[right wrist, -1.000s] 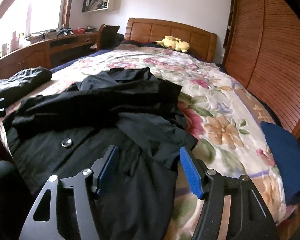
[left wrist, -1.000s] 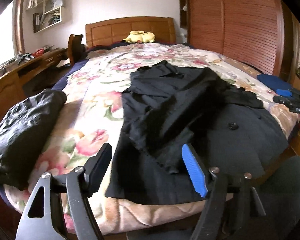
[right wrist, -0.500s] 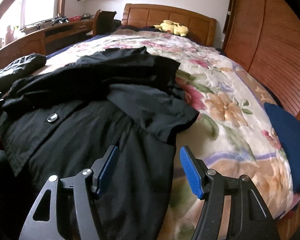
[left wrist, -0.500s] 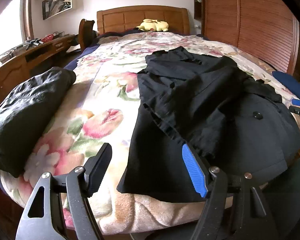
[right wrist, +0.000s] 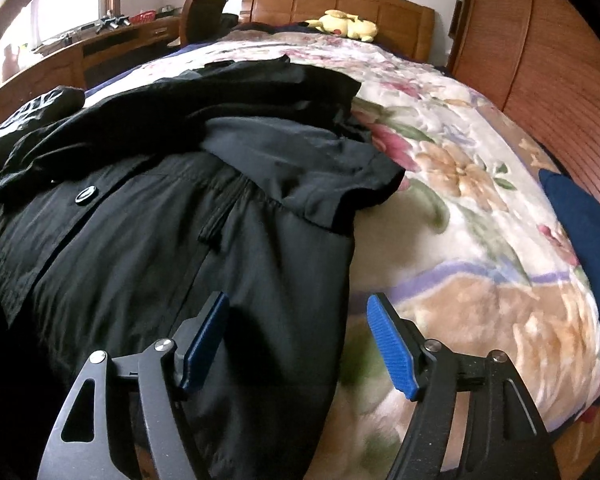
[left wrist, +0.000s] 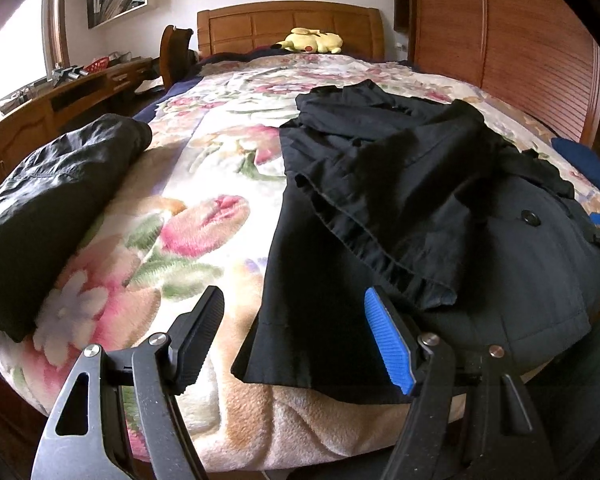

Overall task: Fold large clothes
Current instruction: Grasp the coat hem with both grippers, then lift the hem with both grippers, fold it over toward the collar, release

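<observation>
black coat (left wrist: 440, 208) spread on bed (left wrist: 204, 216), near hem at edge | left gripper (left wrist: 296, 340), right gripper (right wrist: 300, 340) — jaws wide, empty; right's just widened | pinch both hem corners evenly — lift together

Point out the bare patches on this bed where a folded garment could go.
Bare blanket runs between the folded dark bundle and the black coat; more lies between coat and blue cushion. The near edge is crowded by the coat's hem.

Black coat (left wrist: 440, 184), floral blanket (left wrist: 204, 216), yellow plush toy (left wrist: 312, 40), perhaps navy cushion (right wrist: 580, 216)
</observation>
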{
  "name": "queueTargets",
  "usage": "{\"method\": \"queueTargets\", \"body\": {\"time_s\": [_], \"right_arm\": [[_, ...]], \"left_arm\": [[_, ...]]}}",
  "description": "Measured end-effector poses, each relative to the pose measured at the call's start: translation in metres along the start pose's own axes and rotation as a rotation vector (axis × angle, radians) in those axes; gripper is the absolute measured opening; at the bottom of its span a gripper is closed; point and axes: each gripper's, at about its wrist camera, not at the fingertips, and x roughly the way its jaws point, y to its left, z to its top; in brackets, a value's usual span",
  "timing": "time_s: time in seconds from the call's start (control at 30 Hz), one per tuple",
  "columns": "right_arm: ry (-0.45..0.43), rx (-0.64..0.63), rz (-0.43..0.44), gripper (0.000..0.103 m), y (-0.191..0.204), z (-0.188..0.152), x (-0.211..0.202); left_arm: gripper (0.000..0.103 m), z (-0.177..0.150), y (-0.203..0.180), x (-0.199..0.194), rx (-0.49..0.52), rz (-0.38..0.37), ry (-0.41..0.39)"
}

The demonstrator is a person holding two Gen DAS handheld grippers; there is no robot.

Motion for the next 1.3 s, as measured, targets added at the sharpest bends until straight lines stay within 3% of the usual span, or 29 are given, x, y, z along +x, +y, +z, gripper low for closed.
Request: {"method": "queueTargets", "body": {"time_s": [0.17, 0.27, 0.4, 0.47, 0.53, 0.63, 0.67, 0.73, 1.03, 1.3], "right_arm": [[0.018, -0.012, 0.05, 0.073, 0.002, -0.005, -0.001], [0.021, 0.001, 0.083, 0.073, 0.003, -0.01, -0.002], [0.015, 0.01, 0.103, 0.065, 0.002, -0.014, -0.004], [0.011, 0.008, 0.108, 0.061, 0.003, -0.018, -0.008], [0.007, 0.007, 0.113, 0.054, 0.004, -0.021, -0.01], [-0.002, 0.002, 0.121, 0.026, 0.004, -0.023, -0.014], [-0.01, -0.001, 0.122, 0.01, 0.004, -0.023, -0.015], [-0.03, 0.0, 0.127, 0.006, 0.002, -0.022, -0.02], [-0.255, 0.033, 0.134, 0.004, -0.013, 0.003, -0.094], [-0.383, 0.019, 0.125, 0.004, -0.023, 0.012, -0.158]], "left_arm": [[0.073, -0.004, 0.001, 0.0, -0.017, -0.021, -0.003], [0.064, -0.007, 0.004, -0.001, -0.041, -0.063, 0.001], [0.056, -0.01, 0.002, -0.004, -0.032, -0.075, 0.006], [0.048, -0.011, 0.001, -0.006, -0.031, -0.083, 0.005], [0.033, -0.012, 0.0, -0.009, -0.024, -0.091, 0.003], [0.009, -0.013, -0.001, -0.015, -0.021, -0.126, -0.002], [0.008, -0.013, -0.002, -0.02, -0.024, -0.137, -0.009], [0.007, -0.01, -0.005, -0.032, -0.024, -0.14, -0.041], [0.006, 0.018, -0.019, -0.119, -0.022, -0.178, -0.242], [0.006, 0.039, -0.022, -0.188, -0.007, -0.181, -0.383]]}}
